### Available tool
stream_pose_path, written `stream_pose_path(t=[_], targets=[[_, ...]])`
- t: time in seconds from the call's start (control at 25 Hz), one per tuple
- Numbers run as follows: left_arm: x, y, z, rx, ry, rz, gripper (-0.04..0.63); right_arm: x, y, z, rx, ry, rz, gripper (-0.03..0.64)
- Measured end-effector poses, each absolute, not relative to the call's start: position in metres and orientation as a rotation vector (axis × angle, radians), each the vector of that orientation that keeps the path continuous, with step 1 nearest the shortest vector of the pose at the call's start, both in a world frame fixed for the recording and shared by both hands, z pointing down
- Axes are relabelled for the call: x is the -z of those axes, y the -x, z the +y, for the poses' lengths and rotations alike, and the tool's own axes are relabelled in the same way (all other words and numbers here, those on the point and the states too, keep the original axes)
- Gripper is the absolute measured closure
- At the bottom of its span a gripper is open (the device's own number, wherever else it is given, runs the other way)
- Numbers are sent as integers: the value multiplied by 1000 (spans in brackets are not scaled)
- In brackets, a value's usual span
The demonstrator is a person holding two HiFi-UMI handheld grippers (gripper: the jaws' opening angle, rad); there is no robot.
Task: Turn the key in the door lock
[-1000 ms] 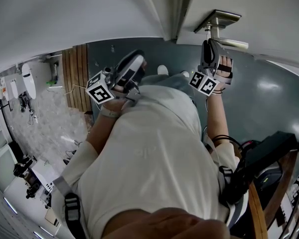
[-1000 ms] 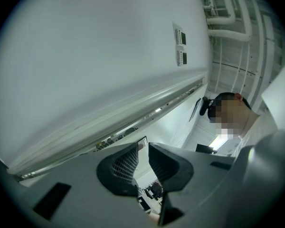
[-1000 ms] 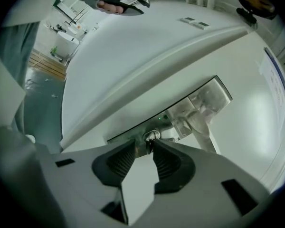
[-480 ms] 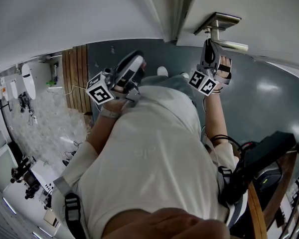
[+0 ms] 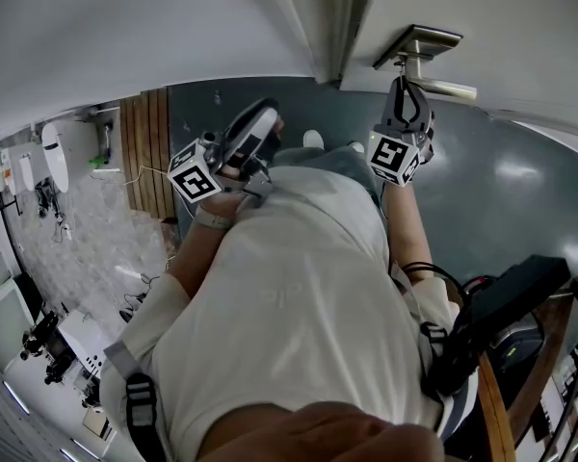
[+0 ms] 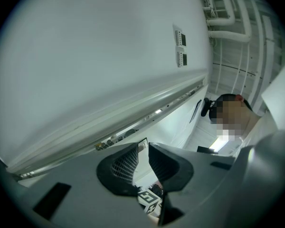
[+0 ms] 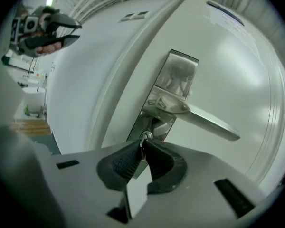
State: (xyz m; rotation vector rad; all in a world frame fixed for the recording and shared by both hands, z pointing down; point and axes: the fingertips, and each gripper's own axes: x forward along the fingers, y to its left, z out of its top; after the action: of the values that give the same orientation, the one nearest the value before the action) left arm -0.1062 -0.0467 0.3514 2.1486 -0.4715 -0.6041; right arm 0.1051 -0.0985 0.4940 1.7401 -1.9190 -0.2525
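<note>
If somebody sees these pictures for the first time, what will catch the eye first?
The right gripper, whose jaws have just been closing, pinches the key in the lock under the silver door handle. The left gripper hangs idle before the person, jaws slightly apart, empty.

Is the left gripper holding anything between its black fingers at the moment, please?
No, the left gripper shows its fingers slightly apart, with nothing in the gap between them.

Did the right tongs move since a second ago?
Yes. The right tongs stayed under the handle but rolled on the spot, turning their marker cube face-on. Their jaws have just been closing on the key.
</note>
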Motion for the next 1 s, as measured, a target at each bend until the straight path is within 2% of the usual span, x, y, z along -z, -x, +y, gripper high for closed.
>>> stream_pose_path(t=[0.16, 0.44, 0.8, 1.0], targets=[[-352, 107, -45, 603, -2147, -477, 540, -493, -105, -100, 42, -1839, -2076, 569], [-354, 108, -45, 611, -2132, -479, 540, -498, -115, -102, -517, -2049, -2327, 575], [-355, 109, -46, 617, -2130, -475, 540, -498, -116, -102, -1628, -2146, -2577, 577], [-355, 109, -47, 620, -2133, -477, 540, -508, -120, -97, -2001, -2135, -2498, 577]])
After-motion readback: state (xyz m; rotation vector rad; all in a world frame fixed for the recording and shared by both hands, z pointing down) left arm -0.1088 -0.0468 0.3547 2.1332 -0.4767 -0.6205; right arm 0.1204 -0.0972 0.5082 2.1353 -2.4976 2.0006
